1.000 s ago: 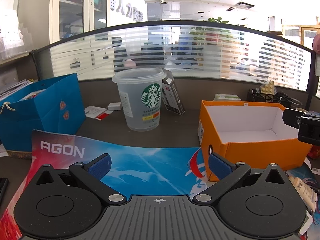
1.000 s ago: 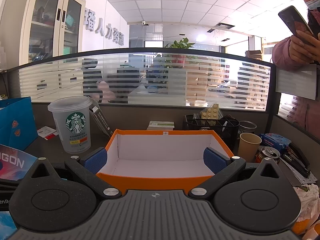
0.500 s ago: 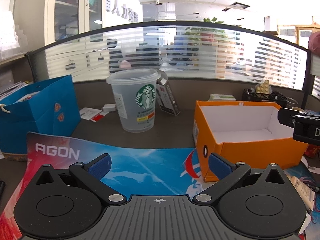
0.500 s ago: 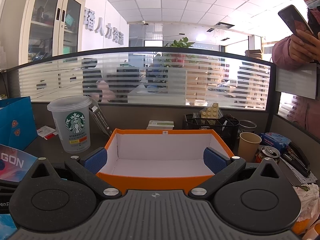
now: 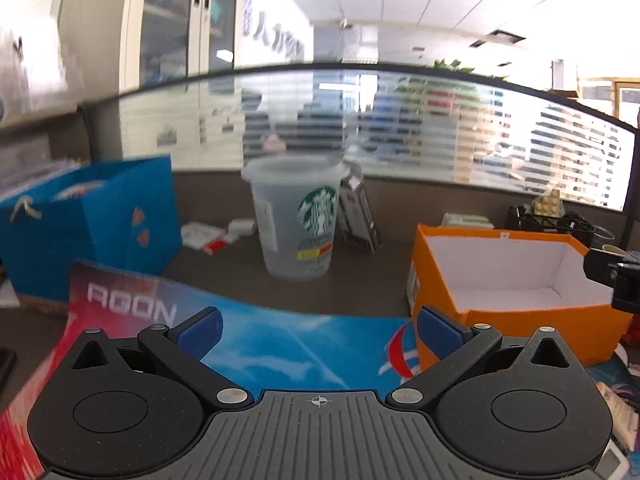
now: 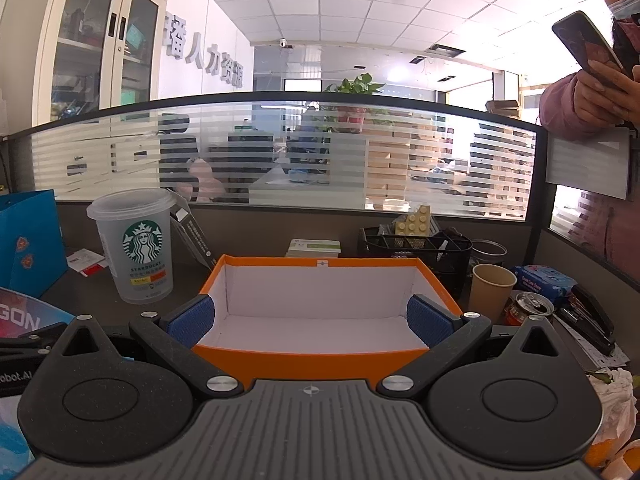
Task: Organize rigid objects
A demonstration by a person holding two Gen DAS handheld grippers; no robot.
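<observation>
- The left gripper (image 5: 318,330) hangs over the blue-and-red AGON mat (image 5: 256,340), its jaws spread wide with nothing between the blue pads.
- Straight ahead of it, farther along the dark desk (image 5: 360,288), stands a frosted Starbucks cup (image 5: 298,216) with its lid on, upright (this view is somewhat blurred).
- A dark slim carton (image 5: 358,212) leans just behind the cup on its right side.
- A blue paper bag (image 5: 92,224) stands at the far left of the mat.
- The orange box (image 5: 516,312), open-topped with a white inside, sits to the right of the cup, its near left corner resting at the mat's right edge.
- The right gripper (image 6: 310,322) is held in front of that same orange box (image 6: 320,362), jaws wide apart and gripping nothing; the box's near wall shows between the pads.
- From the right wrist view the Starbucks cup (image 6: 136,246) stands to the left of the box, apart from it.
- To the right of the box: a brown paper cup (image 6: 492,292), an opened drink can (image 6: 528,308), and a black mesh organiser (image 6: 416,246) farther back.
</observation>
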